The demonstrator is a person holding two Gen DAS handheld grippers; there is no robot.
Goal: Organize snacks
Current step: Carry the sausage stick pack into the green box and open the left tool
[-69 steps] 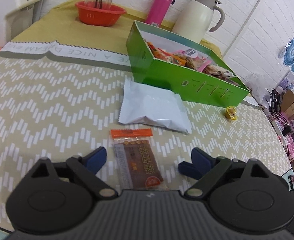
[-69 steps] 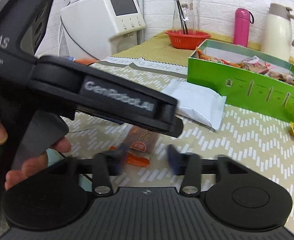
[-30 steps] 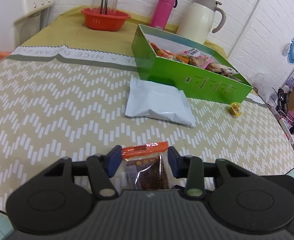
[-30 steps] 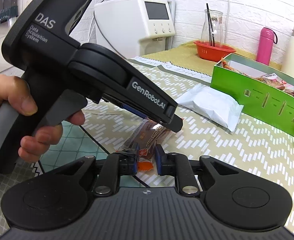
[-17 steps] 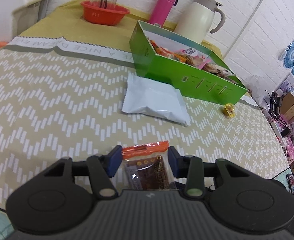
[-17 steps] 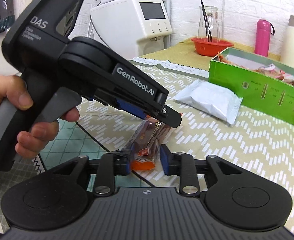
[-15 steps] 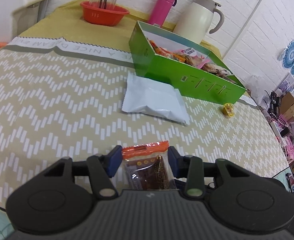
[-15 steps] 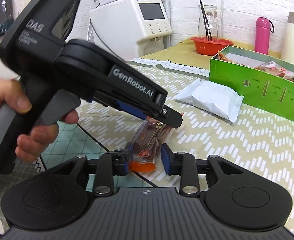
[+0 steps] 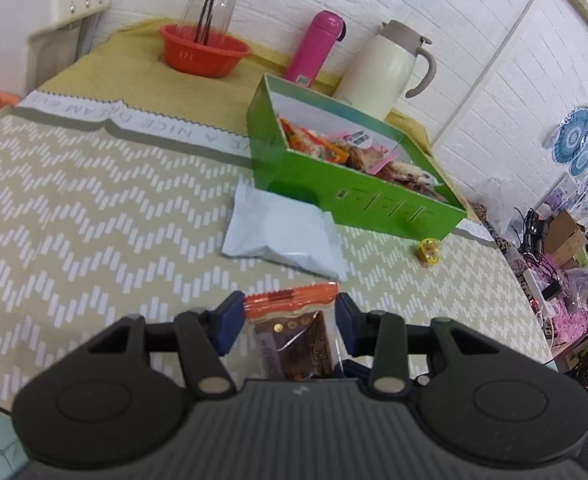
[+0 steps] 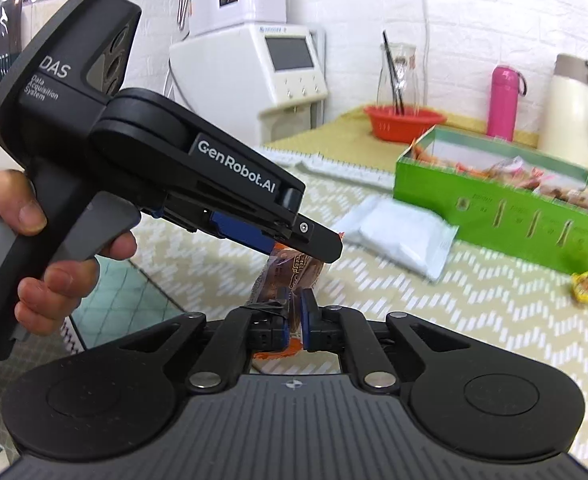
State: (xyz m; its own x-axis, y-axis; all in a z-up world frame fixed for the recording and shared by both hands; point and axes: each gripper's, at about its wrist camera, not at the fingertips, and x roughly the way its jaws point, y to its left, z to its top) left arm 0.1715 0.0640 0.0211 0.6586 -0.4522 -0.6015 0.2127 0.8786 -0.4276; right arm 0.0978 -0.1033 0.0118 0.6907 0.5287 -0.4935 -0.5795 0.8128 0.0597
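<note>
white brick walls and a chevron-patterned tablecloth [image 9: 74, 208] frame a snack-sorting job partly done. at lower centre of the left wrist view, a brown snack packet [image 9: 294, 336] with an orange top seal sits clamped between the blue pads of the left gripper [image 9: 290, 320], lifted clear of the cloth. in the right wrist view the right gripper [image 10: 294, 320] has its pads pinched on the same packet's lower orange end, so both tools grip it at once. beyond, mid-frame, a white pouch [image 9: 282, 232] lies flat on the cloth, just in front of a green box [image 9: 358, 196] that already holds a heap of wrapped snacks. a small yellow candy [image 9: 429, 252] rests near the box's right corner. judging by this, most snacks are boxed; the packet, the pouch and the candy remain to go in.
</note>
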